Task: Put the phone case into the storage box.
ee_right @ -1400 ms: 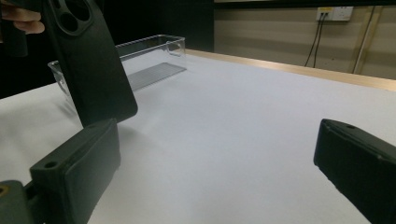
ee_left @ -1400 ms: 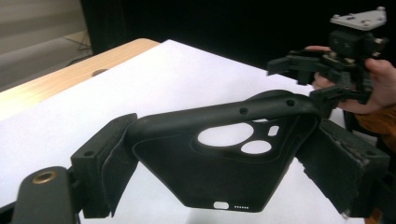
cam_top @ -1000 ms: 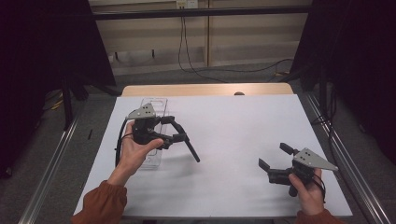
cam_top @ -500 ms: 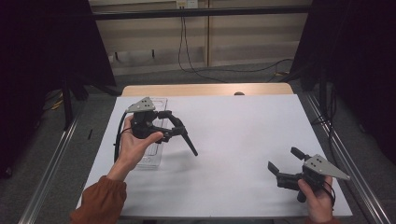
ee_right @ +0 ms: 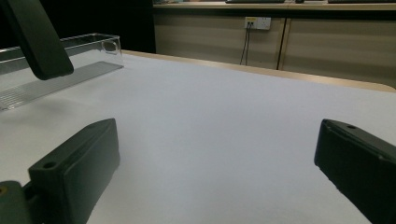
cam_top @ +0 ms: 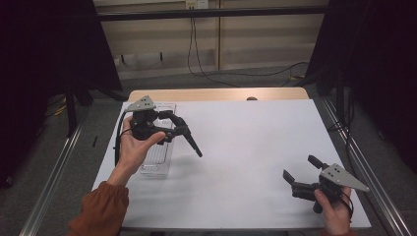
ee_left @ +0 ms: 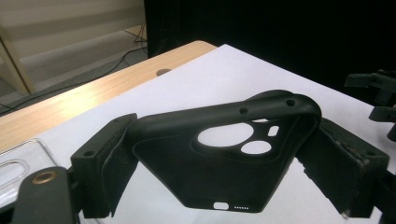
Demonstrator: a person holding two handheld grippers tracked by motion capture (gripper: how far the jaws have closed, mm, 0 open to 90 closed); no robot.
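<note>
Phone case (ee_left: 205,163), black and matte, is held clear of the white table (cam_top: 246,142) by the left gripper (cam_top: 169,129), clamped across its width near the camera-cutout end. In the left gripper view the two pads are seen pressing on the long side edges, and the back of the case is bowed upward between them, the top rim arching. That bend suggests a soft, rubbery shell: light, flexible, not brittle, and probably grippy rather than slick. In the high view the free end of the case (cam_top: 193,144) is seen angling down toward the table, just right of the clear plastic tray (cam_top: 158,158) lying at the table's left side.

A squeeze across the width is judged to be a weak hold, since the walls give way and the case could buckle or spring out. A firmer hold would likely be had by pinching one side wall or a thick corner, away from the thin web around the lens openings.

The right gripper (cam_top: 301,178) is seen low at the near right corner, jaws spread wide with nothing between them, well apart from the case.
</note>
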